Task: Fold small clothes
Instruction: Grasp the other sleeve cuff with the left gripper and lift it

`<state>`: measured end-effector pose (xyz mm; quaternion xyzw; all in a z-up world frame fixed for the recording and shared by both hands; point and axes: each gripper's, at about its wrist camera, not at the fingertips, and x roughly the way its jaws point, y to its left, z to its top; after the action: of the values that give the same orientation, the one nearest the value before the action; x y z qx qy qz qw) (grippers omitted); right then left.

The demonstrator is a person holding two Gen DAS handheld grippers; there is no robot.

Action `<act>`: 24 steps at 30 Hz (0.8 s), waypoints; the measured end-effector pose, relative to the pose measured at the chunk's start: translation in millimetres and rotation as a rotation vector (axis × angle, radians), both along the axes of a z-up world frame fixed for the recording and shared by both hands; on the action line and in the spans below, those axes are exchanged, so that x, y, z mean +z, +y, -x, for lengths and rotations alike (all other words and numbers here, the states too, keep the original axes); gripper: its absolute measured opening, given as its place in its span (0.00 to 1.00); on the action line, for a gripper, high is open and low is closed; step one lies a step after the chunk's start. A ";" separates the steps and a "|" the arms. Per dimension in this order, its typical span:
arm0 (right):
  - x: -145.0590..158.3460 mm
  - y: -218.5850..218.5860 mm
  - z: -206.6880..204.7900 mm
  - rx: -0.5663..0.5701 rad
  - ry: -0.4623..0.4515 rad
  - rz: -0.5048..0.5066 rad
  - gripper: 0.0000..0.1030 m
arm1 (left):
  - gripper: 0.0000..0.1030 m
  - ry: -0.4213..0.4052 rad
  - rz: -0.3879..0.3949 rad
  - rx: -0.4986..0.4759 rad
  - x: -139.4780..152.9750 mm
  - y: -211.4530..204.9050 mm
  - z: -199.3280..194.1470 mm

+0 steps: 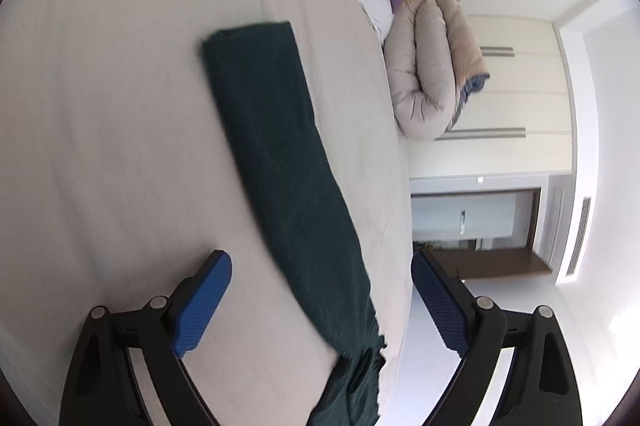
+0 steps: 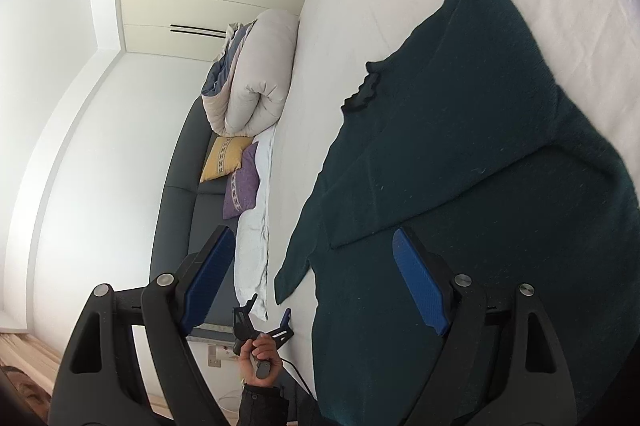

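A dark green sweater (image 2: pixel 460 145) lies spread on the white bed sheet (image 2: pixel 360 5), one sleeve folded across its body and its frilled collar (image 2: pixel 360 89) towards the pillows. My right gripper (image 2: pixel 314 280) hovers open over the sweater's near edge, nothing between its blue pads (image 2: pixel 420 282). In the left wrist view the sweater (image 1: pixel 280 145) shows as a long narrow strip on the sheet (image 1: pixel 120 105). It runs under my left gripper (image 1: pixel 324 302), whose pads stand wide apart and clear of it. The right wrist view also shows that left gripper (image 2: pixel 269 308), open in a hand (image 2: pixel 260 350) off the bed's edge.
A rolled beige duvet (image 2: pixel 260 73) lies at the head of the bed, with a yellow pillow (image 2: pixel 224 157) and a purple pillow (image 2: pixel 242 185) against a dark headboard (image 2: pixel 184 185). A cream wardrobe (image 1: pixel 500 97) and a doorway (image 1: pixel 480 226) stand beyond the bed.
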<state>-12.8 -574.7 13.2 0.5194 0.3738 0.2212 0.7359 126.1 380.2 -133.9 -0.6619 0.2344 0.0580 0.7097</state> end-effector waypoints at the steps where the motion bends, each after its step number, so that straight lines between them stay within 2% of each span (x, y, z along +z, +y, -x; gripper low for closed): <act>1: 4.2 8.0 0.1 0.007 -0.006 0.000 0.79 | 0.91 -0.003 0.013 0.018 -1.8 4.3 -4.8; 5: 21.9 33.7 -0.6 0.045 -0.027 0.000 0.79 | 0.91 0.035 0.082 0.110 -14.5 19.0 -22.6; 10: 38.8 54.9 0.6 0.064 -0.051 0.001 0.79 | 0.91 0.034 0.161 0.256 -22.3 35.7 -30.3; 15: 40.6 54.6 7.1 0.070 -0.058 0.010 0.79 | 0.87 0.041 0.140 0.251 -23.7 40.8 -45.1; 17: 37.7 54.4 8.2 0.067 -0.051 0.008 0.79 | 0.69 0.023 0.158 0.226 -27.5 42.6 -51.5; 19: 36.0 53.4 10.9 0.063 -0.050 0.008 0.79 | 0.35 0.019 0.203 0.192 -38.6 43.3 -52.4; 22: 30.8 51.1 12.1 0.064 -0.053 0.022 0.79 | 0.14 0.057 0.162 0.165 -40.5 40.7 -50.8; 24: 28.4 50.1 12.1 0.067 -0.052 0.036 0.79 | 0.07 0.081 0.101 0.143 -33.4 35.7 -50.5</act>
<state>-24.9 -524.6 41.6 0.4873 0.3755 0.2526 0.7468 176.7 415.9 -167.3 -0.7091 0.2178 0.1232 0.6592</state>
